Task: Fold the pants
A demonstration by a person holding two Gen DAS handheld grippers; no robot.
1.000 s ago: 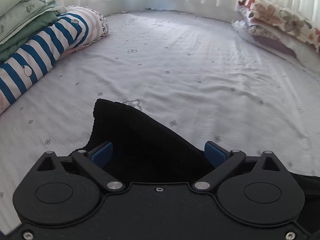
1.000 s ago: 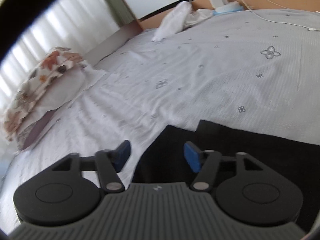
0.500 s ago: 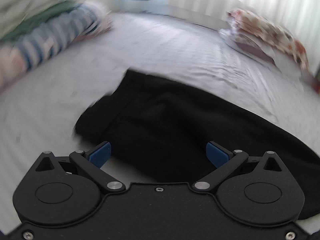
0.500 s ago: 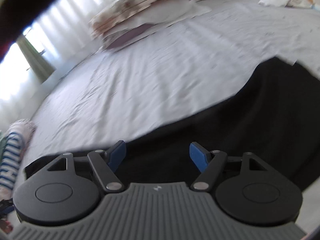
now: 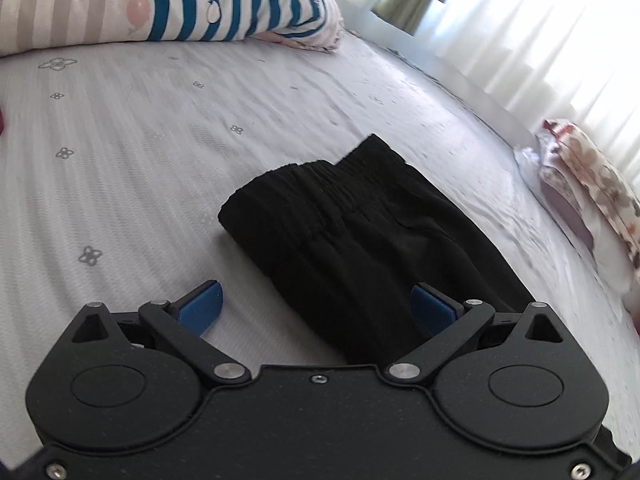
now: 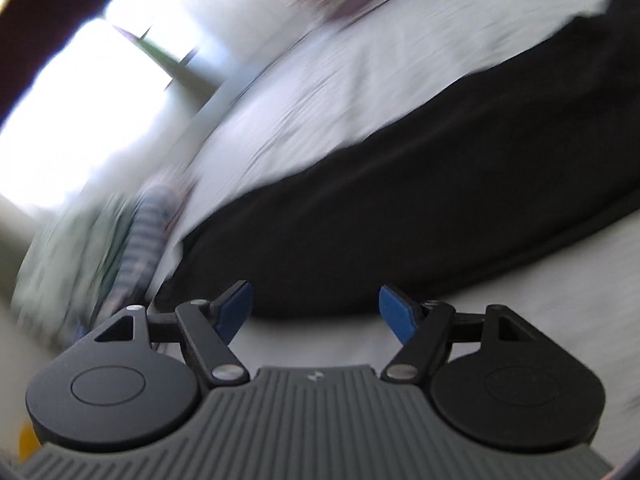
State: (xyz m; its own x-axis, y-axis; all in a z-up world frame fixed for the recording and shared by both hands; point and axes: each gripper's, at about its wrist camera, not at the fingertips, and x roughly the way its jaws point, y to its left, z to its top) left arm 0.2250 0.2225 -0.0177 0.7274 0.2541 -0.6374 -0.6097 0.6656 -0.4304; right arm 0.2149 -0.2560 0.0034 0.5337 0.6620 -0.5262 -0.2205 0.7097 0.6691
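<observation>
The pants (image 5: 360,240) are stretched lengthwise ahead of the left gripper (image 5: 316,304); both it and the right gripper (image 6: 316,312) are spread wide, nothing held.

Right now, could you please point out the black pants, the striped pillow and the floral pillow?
black pants (image 5: 360,240), left wrist view, middle of the fabric.
striped pillow (image 5: 224,4), left wrist view, blue-striped face.
floral pillow (image 5: 592,184), left wrist view, top face.

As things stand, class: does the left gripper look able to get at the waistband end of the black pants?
Probably yes. The left gripper is open, with the black pants lying flat on the bed ahead; nothing lies between it and the waistband.
</observation>
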